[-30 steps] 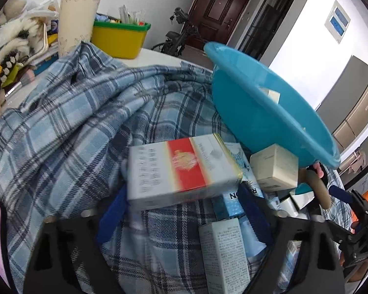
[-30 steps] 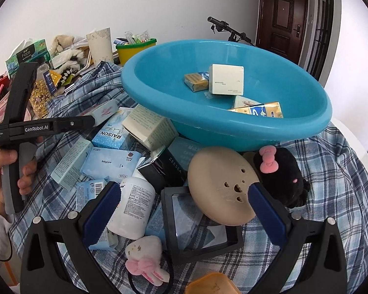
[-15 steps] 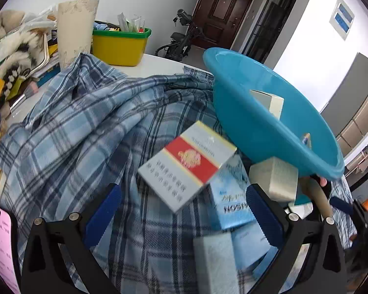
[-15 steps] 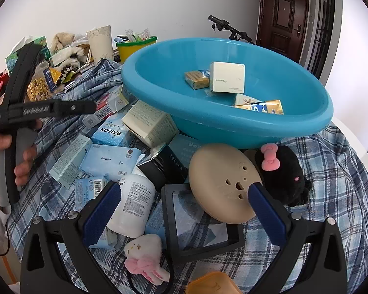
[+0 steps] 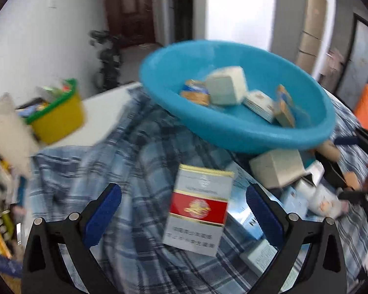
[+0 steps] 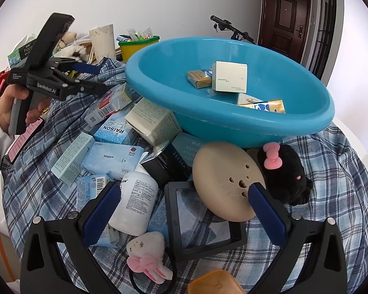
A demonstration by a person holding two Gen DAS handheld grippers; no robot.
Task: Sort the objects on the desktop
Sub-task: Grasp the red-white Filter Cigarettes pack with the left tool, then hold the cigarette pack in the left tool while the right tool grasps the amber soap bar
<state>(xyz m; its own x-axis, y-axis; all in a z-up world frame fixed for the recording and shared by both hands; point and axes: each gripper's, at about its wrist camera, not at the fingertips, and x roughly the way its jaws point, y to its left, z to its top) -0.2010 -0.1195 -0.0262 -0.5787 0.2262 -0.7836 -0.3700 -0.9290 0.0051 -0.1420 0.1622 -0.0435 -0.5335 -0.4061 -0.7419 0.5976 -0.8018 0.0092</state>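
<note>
**Blue basin holds a few boxes; most of the clutter waits outside it**

Blue plastic, round and wide, the basin (image 6: 233, 122) sits on a blue-and-white plaid cloth (image 6: 331, 196) spread over the tabletop, and it serves as the landmark for everything else. Inside the basin lie a cream square carton (image 6: 229, 77), a small gold-wrapped packet (image 6: 198, 78) touching its left side, and a flat gold-and-blue box (image 6: 262, 104) nearer the front wall. That is the part of the sorting that looks done.

Much more remains outside. Just left of the basin, a red-and-white cigarette carton (image 5: 198, 208) lies loose on the cloth, between the pads of the left tongs (image 5: 184, 210) but touched by neither; those tongs stand fully apart and hold nothing. Against the basin's front-left wall sit a pale printed cardboard box (image 6: 154, 120), a light blue box lettered RAISON (image 6: 116, 131), a pale blue wipes pack (image 6: 112, 156), a black carton (image 6: 166, 164) and a white plastic bottle (image 6: 135, 203). In front of the basin rest a beige oval disc with small holes (image 6: 225, 178), a black plush toy with a pink bow (image 6: 284, 171), a black square display frame (image 6: 201, 218) and a small white-and-pink plush (image 6: 147, 257).

The right tongs (image 6: 181, 208) hover over this front group, jaws wide and empty.

By my estimate the task is in its early part: a few items in, a dozen or so left.
</note>
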